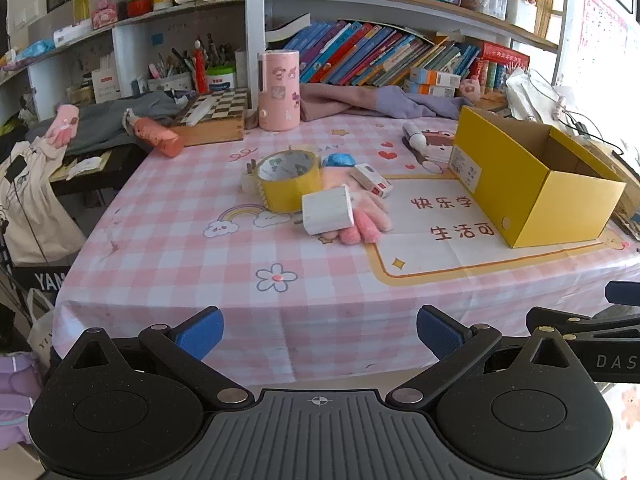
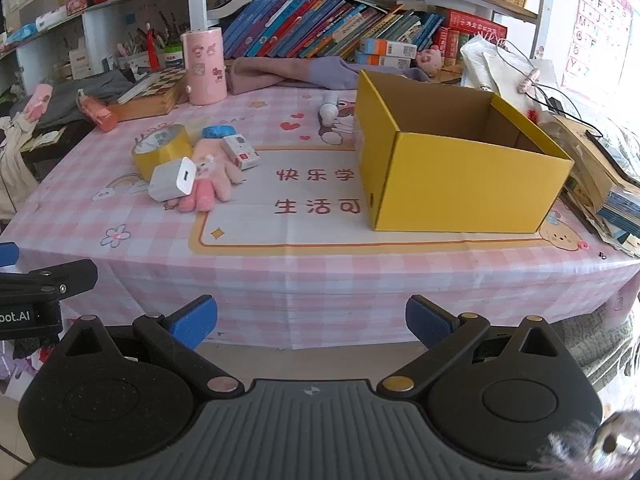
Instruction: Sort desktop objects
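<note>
Pink-checked tablecloth [image 1: 172, 216] covers the desk; bookshelves behind. Yellow cardboard box [image 2: 460, 176] sits open-topped on the right side, long axis running from the near edge back toward the shelves, nothing visible inside.

Cluster left of the box:
- yellow tape roll [image 1: 289, 178], tilted, its hole facing up and toward the camera
- white charger block [image 2: 173, 179] leaning on the roll and on a pink glove [image 2: 208, 184], USB port facing right-front
- glove fingers point toward the near edge
- small white-and-red carton [image 1: 373, 179] just beside the glove, long axis diagonal
- blue crumpled item [image 1: 338, 160] behind

Left gripper [image 1: 320, 334] and right gripper [image 2: 311, 322] hover off the near table edge, jaws spread wide, holding nothing.
</note>
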A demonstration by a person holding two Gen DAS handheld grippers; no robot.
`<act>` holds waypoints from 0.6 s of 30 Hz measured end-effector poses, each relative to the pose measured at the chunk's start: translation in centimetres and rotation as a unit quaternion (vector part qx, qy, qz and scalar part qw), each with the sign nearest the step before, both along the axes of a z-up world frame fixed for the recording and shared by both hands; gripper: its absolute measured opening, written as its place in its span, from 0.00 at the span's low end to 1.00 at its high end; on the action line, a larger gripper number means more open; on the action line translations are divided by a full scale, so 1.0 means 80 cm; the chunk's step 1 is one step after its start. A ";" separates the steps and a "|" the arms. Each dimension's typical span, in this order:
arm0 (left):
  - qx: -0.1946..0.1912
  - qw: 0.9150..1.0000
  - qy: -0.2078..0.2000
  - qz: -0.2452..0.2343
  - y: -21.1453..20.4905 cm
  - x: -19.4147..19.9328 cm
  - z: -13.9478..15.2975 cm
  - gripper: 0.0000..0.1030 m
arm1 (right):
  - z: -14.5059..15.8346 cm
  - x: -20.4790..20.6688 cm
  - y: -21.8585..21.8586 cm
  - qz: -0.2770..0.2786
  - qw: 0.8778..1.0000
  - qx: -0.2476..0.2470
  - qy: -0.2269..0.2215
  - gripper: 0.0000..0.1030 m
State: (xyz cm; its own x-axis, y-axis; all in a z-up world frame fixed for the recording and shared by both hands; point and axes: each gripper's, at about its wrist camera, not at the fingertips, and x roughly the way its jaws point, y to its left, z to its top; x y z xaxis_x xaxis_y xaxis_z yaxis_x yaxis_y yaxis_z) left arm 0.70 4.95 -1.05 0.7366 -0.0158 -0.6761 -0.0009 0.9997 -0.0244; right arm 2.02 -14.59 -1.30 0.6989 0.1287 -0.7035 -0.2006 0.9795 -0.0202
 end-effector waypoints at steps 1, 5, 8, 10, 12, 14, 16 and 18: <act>0.000 1.000 0.002 0.000 0.002 0.001 0.000 1.00 | 0.000 0.001 0.003 0.001 1.000 0.000 0.001 0.98; -0.002 1.000 0.006 0.004 0.013 0.002 -0.001 1.00 | -0.001 0.004 0.014 0.006 1.000 0.001 0.007 0.98; -0.011 1.000 0.008 0.002 0.020 0.003 -0.003 1.00 | -0.001 0.003 0.022 0.016 1.000 -0.001 0.012 0.98; -0.015 1.000 0.014 -0.002 0.023 0.004 -0.005 1.00 | 0.000 0.002 0.027 0.019 1.000 -0.001 0.011 0.98; -0.015 1.000 0.016 -0.002 0.027 0.004 -0.004 1.00 | 0.001 0.004 0.032 0.020 1.000 -0.001 0.011 0.97; -0.018 1.000 0.013 0.002 0.032 0.002 -0.004 1.00 | 0.001 0.007 0.036 0.023 1.000 0.001 0.012 0.96; -0.022 1.000 0.014 0.009 0.037 0.002 -0.004 1.00 | 0.000 0.011 0.040 0.027 1.000 0.000 0.016 0.96; -0.024 0.999 0.018 0.016 0.040 0.003 -0.005 1.00 | 0.000 0.016 0.045 0.033 0.999 -0.001 0.020 0.96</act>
State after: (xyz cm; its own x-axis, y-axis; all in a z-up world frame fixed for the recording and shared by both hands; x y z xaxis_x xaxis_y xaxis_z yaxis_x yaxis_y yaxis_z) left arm 0.97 8.16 -1.44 0.7129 -0.0252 -0.7008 -0.0345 0.9969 -0.0710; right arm 3.30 -10.97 -1.34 0.6604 0.1723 -0.7309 -0.2647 0.9643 -0.0119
